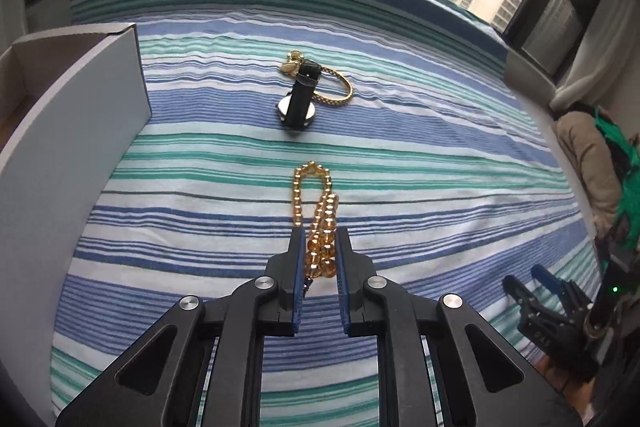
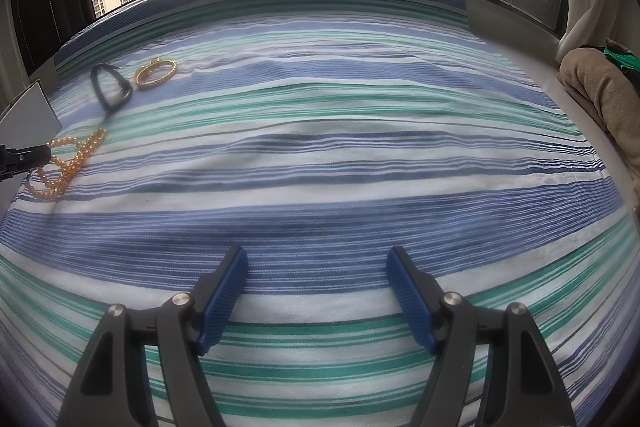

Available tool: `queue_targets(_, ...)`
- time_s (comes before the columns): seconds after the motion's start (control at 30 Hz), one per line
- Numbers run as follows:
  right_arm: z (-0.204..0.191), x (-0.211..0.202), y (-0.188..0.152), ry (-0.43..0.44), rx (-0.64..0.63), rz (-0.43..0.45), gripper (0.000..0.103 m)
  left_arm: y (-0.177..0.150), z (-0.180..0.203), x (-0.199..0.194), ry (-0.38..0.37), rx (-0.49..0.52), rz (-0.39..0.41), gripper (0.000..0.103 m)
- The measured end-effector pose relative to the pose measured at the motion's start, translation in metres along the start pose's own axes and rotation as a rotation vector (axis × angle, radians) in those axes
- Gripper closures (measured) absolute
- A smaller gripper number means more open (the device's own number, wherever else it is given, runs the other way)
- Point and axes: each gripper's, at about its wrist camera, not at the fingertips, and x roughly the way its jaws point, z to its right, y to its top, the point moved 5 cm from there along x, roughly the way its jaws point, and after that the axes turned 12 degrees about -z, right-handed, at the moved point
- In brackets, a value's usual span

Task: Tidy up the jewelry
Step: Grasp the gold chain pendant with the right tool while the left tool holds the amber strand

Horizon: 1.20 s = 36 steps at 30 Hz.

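An amber bead necklace [image 1: 329,205] lies on the striped sheet, and my left gripper [image 1: 320,233] is shut on its near end, with beads pinched between the blue pads. The rest of the strand trails forward in a loop. Farther ahead a black watch [image 1: 299,101] lies partly over a gold bracelet [image 1: 340,95]. In the right wrist view the necklace [image 2: 68,163], watch [image 2: 110,89] and bracelet [image 2: 156,71] sit at far left. My right gripper [image 2: 317,253] stands open over bare sheet, holding nothing.
A grey cardboard box [image 1: 80,131] stands open at the left of the bed, close to the necklace. The striped sheet [image 2: 320,147] stretches to a window at the back. A beige cloth pile [image 2: 600,95] lies at the right edge.
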Motion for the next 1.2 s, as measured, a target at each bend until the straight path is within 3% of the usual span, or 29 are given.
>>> queue_targets(0.23,0.001,-0.003,-0.001,0.030,-0.004,-0.028,0.027,-0.030,-0.021,-0.058,-0.067,-0.037,0.042,0.091)
queue_targets(0.33,-0.006,-0.020,0.012,0.186,-0.026,-0.108,0.027,-0.042,-0.033,-0.071,-0.065,-0.041,0.061,0.091)
queue_targets(0.4,-0.013,-0.038,0.042,0.227,-0.047,-0.083,0.027,-0.047,-0.041,-0.072,-0.065,-0.047,0.072,0.091)
queue_targets(0.47,-0.023,-0.051,0.081,0.269,-0.068,-0.055,0.036,-0.049,-0.045,-0.074,-0.069,-0.057,0.079,0.091)
queue_targets(0.53,-0.041,-0.050,0.124,0.313,-0.083,-0.068,0.064,-0.051,-0.049,-0.074,-0.078,-0.070,0.083,0.091)
queue_targets(0.7,-0.117,-0.004,0.213,0.509,-0.077,-0.165,0.065,-0.056,-0.067,-0.082,-0.093,-0.115,0.089,0.091)
queue_targets(0.77,-0.156,0.016,0.238,0.504,-0.138,-0.159,0.065,-0.059,-0.073,-0.086,-0.099,-0.131,0.085,0.091)
queue_targets(0.93,-0.231,0.074,0.277,0.440,-0.213,-0.249,0.065,-0.072,-0.079,-0.088,-0.084,-0.132,0.067,0.091)
queue_targets(1.1,-0.262,0.119,0.280,0.301,-0.264,-0.340,0.065,-0.083,-0.081,-0.080,-0.091,-0.141,0.033,0.091)
queue_targets(1.17,-0.272,0.129,0.277,0.278,-0.283,-0.351,0.065,-0.084,-0.081,-0.076,-0.089,-0.144,0.024,0.091)
queue_targets(1.2,-0.276,0.128,0.277,0.263,-0.298,-0.316,0.064,-0.085,-0.081,-0.075,-0.088,-0.144,0.021,0.091)
